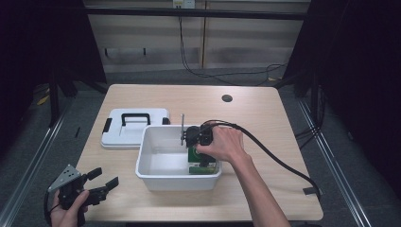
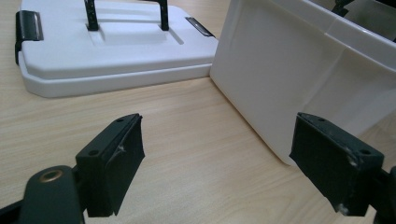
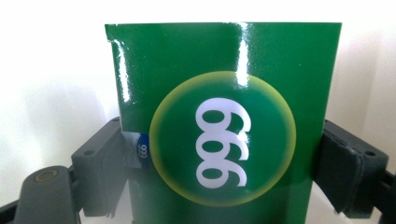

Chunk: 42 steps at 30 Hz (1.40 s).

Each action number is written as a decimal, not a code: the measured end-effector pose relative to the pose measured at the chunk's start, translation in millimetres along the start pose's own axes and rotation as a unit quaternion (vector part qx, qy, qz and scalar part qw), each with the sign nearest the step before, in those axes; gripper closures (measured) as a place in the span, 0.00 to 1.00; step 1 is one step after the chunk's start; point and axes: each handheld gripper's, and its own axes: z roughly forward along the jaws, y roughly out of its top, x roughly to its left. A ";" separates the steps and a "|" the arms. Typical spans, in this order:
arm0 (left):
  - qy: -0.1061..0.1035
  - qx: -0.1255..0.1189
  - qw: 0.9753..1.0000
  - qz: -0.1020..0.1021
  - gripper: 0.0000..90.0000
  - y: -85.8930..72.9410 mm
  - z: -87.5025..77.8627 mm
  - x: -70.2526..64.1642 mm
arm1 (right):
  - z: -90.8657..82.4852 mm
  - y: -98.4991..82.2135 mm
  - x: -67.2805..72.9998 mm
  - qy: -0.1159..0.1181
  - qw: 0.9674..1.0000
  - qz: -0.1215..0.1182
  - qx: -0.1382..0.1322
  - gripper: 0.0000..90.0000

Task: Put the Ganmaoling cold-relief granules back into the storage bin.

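Our right gripper (image 1: 201,150) reaches down into the white bin (image 1: 156,172), its jaws pressed against both sides of a green box (image 3: 224,121) that bears a yellow-ringed disc with "999". The box stands at the bin's near right corner. Our left gripper (image 1: 105,181) hangs over the counter (image 1: 265,123) near its front left edge, jaws wide and holding nothing, pointed towards the bin. The white lid (image 1: 130,132) lies just beside the bin's far left corner.
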 end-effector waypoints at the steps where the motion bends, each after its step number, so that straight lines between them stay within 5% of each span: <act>1: 0.000 -0.001 1.000 -0.001 0.19 -0.1 0.2 -0.2 | 0.6 0.3 0.1 -0.003 1.000 0.000 0.001 0.16; 8: -0.001 0.000 1.000 -0.002 0.19 -0.1 0.4 -0.2 | 2.2 -1.1 0.3 -0.018 1.000 -0.009 0.003 0.15; 21: 0.002 0.000 1.000 -0.001 0.19 0.0 0.5 -0.4 | -4.6 -4.6 1.0 -0.012 1.000 -0.003 -0.001 0.14; 42: 0.002 0.004 1.000 -0.002 0.19 0.2 3.0 0.3 | -31.1 -21.6 4.6 -0.028 0.995 0.019 -0.090 0.16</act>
